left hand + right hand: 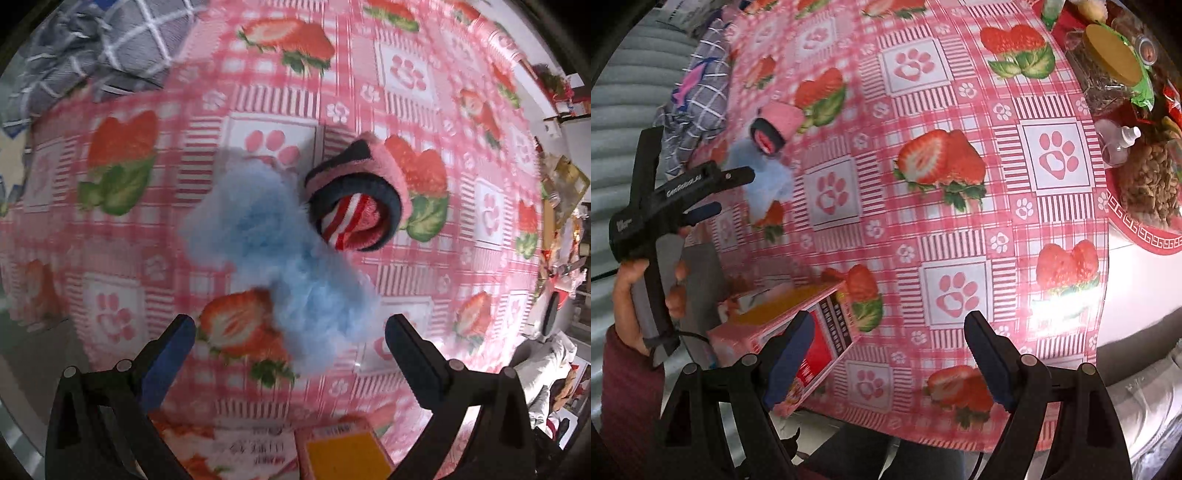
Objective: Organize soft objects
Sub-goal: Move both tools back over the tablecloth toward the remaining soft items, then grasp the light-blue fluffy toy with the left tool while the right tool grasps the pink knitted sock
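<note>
Evidently little is done: the blue fluffy item [273,258] and rolled socks [362,203] lie loose on the tablecloth [406,295], socks at two o'clock of it. Left gripper [290,339] and right gripper [886,336] gape wide, empty; sorting remains.

Fluffy sock [273,254] on table [406,291], touching rolled sock [358,206]; box [790,321] at table edge.

two socks [280,254], one box [790,317]
</note>
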Demonstrator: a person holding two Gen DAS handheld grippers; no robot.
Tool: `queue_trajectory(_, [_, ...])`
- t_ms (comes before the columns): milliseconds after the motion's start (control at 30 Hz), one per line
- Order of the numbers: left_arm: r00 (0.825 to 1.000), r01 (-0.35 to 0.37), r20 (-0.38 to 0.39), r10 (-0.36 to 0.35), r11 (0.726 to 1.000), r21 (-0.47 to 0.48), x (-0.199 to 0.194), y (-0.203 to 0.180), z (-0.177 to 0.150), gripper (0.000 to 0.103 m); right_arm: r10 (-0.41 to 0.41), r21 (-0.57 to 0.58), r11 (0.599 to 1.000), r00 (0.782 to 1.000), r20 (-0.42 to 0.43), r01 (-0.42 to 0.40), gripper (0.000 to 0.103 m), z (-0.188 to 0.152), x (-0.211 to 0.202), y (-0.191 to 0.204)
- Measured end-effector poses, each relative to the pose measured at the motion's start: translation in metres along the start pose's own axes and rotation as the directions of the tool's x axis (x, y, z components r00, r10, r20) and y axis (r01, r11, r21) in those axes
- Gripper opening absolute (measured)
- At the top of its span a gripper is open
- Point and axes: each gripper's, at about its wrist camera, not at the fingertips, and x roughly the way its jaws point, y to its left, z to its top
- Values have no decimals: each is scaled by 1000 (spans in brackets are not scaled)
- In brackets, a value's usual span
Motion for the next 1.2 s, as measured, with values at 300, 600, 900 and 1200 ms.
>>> queue_trajectory(300, [987,-145,50,153,980,-139,12,53,6,103,-39,-90,995,999,13,40,84,47,16,34])
queue_trajectory(600, [997,-48,57,61,978,-201,12,91,0,103,-110,-299,943,986,127,144,84,120,50,124])
queue_trajectory(900, [994,-24,95,51,964,-266,-2,123,-9,102,-144,-353,915,975,170,197,84,168,99,168])
queue_trajectory(1200, [987,22,158,28,952,-306,-24,145,-13,103,-160,-436,868,966,205,236,84,172,118,184])
